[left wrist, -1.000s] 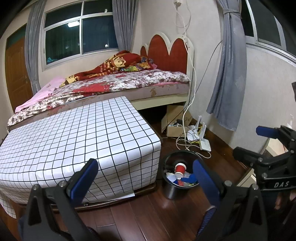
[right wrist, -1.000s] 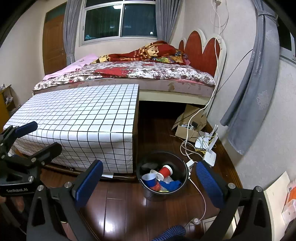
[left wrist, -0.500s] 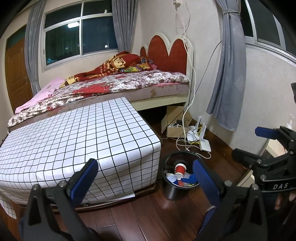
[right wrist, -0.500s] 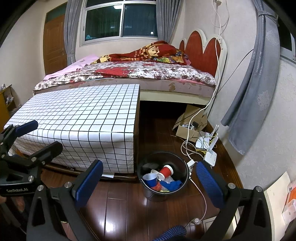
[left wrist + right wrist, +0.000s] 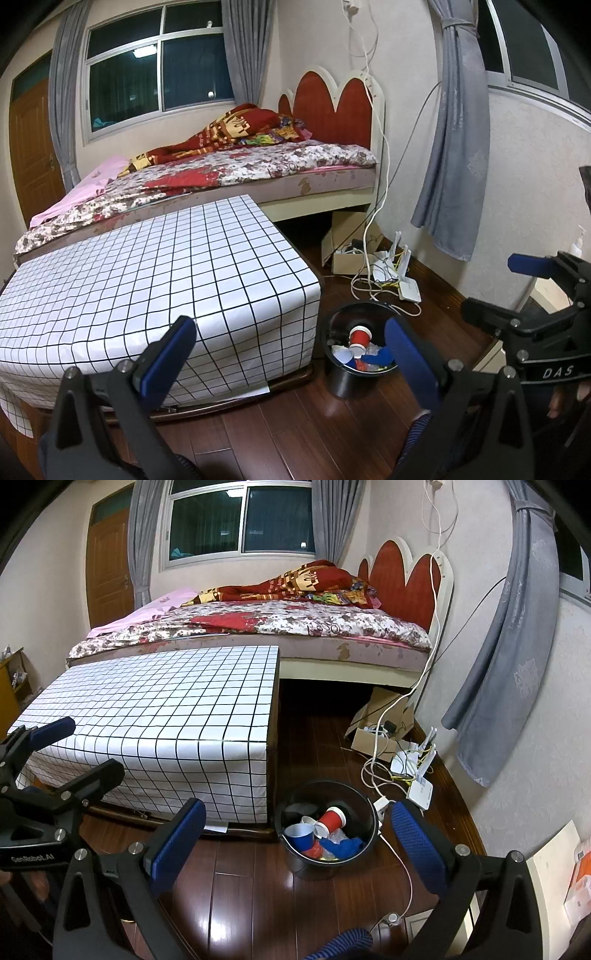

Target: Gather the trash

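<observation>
A black trash bin [image 5: 345, 380] stands on the wood floor by the corner of the checked table; it also shows in the right wrist view [image 5: 364, 805]. It holds a red cup [image 5: 331, 818], a blue cup [image 5: 299, 835], blue scraps and other trash. My left gripper [image 5: 290, 354] is open and empty, held well above the floor short of the bin. My right gripper [image 5: 295, 842] is open and empty, above the floor in front of the bin. Each gripper shows in the other's view: the right one [image 5: 532, 291] and the left one [image 5: 55, 749].
A low table with a white checked cloth [image 5: 166, 709] stands left of the bin. A bed [image 5: 258, 627] lies behind it. Cables, a white router [image 5: 419, 786] and a cardboard box [image 5: 373, 738] lie on the floor by the wall. Grey curtain [image 5: 509, 664] hangs at the right.
</observation>
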{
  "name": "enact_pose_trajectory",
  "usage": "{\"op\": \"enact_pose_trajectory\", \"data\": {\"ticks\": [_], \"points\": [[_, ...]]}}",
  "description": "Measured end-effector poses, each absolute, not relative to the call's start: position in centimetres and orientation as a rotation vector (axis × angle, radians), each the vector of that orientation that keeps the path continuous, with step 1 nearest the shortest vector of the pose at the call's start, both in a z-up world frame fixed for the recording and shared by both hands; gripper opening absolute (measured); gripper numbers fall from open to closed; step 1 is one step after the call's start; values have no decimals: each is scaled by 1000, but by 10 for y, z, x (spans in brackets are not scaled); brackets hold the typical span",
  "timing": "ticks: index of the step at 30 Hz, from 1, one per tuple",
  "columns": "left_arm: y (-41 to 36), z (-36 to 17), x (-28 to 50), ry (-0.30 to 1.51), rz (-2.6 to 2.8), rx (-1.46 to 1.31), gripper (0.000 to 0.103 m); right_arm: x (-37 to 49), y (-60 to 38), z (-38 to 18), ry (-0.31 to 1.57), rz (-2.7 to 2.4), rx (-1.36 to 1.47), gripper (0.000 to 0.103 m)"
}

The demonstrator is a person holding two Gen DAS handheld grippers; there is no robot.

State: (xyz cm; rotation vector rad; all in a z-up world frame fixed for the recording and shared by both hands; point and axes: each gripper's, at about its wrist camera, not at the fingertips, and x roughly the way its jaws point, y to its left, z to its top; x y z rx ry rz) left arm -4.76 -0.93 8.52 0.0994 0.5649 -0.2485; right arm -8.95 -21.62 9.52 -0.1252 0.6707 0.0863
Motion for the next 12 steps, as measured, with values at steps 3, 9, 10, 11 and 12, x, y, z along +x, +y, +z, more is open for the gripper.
{"op": "enact_pose_trajectory", "data": {"ticks": [3,9,10,11,12], "points": [[-8,86,-47,568,-236,100,102,-90,-216,95,671,87,-125,102],[-6,86,-47,549,-228,111,102,-90,-216,95,670,86,-125,102],[-6,87,-48,546,-232,110,102,-89,-217,95,671,86,-125,102],[-6,87,-47,550,-240,110,102,-89,-217,95,671,86,-124,102],[-7,86,-47,557,-246,106,102,-90,-216,95,671,87,-124,102]]}}
